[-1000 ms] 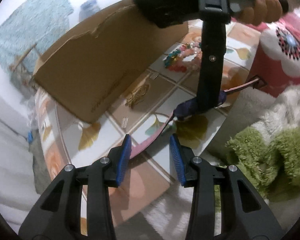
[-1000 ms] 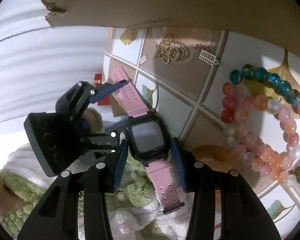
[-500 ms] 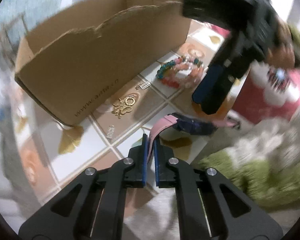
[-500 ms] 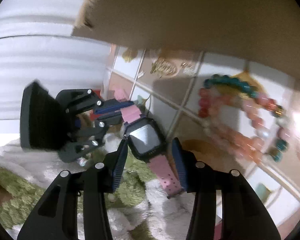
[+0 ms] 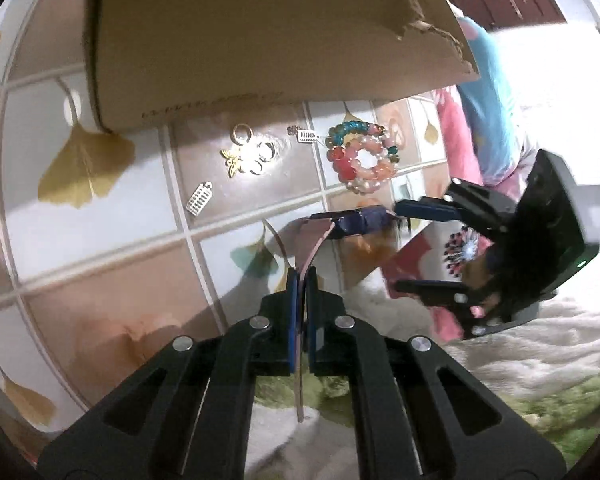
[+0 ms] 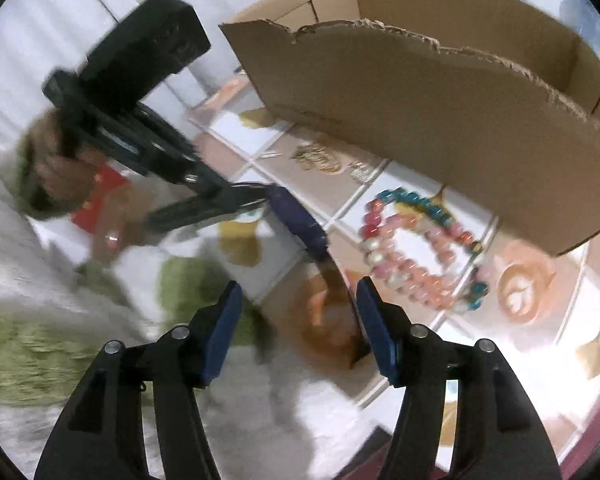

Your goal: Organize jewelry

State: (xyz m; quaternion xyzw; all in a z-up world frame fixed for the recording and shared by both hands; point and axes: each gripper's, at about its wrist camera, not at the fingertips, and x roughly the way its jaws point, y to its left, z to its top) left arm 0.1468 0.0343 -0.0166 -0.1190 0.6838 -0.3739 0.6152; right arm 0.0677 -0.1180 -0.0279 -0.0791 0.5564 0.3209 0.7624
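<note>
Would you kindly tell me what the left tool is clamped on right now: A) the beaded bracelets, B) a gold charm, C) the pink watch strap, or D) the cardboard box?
C: in the left wrist view the left tool pinches the pink watch strap between its shut blue pads, while the bracelets lie apart on the tiled mat.
</note>
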